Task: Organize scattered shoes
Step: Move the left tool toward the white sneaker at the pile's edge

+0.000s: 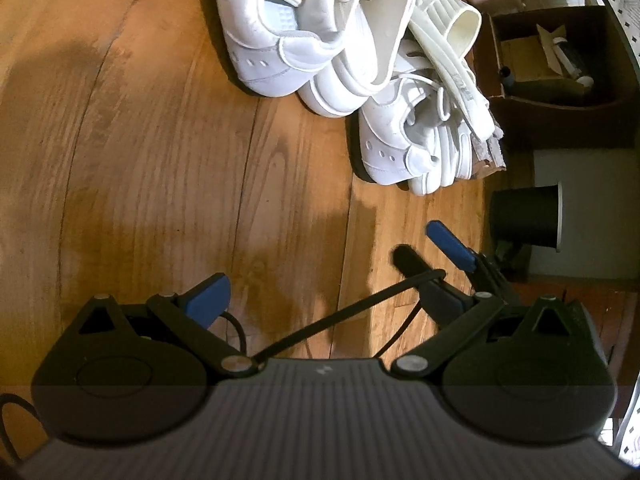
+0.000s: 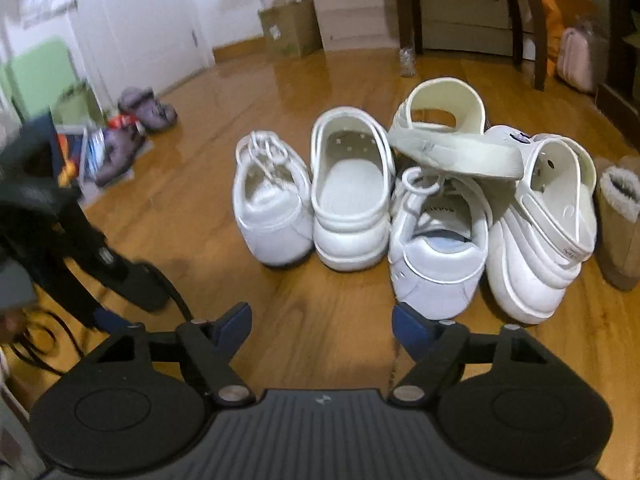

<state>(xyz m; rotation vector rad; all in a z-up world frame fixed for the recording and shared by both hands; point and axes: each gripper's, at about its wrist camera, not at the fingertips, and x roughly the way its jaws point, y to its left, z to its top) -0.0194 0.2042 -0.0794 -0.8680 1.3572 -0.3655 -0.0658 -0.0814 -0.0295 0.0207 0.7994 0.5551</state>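
Several white shoes are heaped on the wooden floor [image 2: 180, 208]. In the right wrist view a laced sneaker [image 2: 272, 212] and a clog [image 2: 350, 200] stand side by side. Right of them are a second sneaker [image 2: 436, 252] and a second clog [image 2: 540, 240], with a cream slide sandal [image 2: 452, 148] lying across both. My right gripper [image 2: 322, 320] is open just short of the second sneaker's heel, holding nothing. The left wrist view has the same pile [image 1: 340, 40] at the top. My left gripper [image 1: 326, 296] is open over bare floor, well short of it.
A tan fur-lined boot [image 2: 620, 220] stands right of the pile. Purple slippers [image 2: 148, 108] and clutter lie far left, with a cardboard box [image 2: 290, 30] by the wall. Dark furniture legs [image 2: 532, 20] and a pink bag [image 2: 576, 60] are behind. A black bin [image 1: 528, 216] stands beside an open box [image 1: 552, 60].
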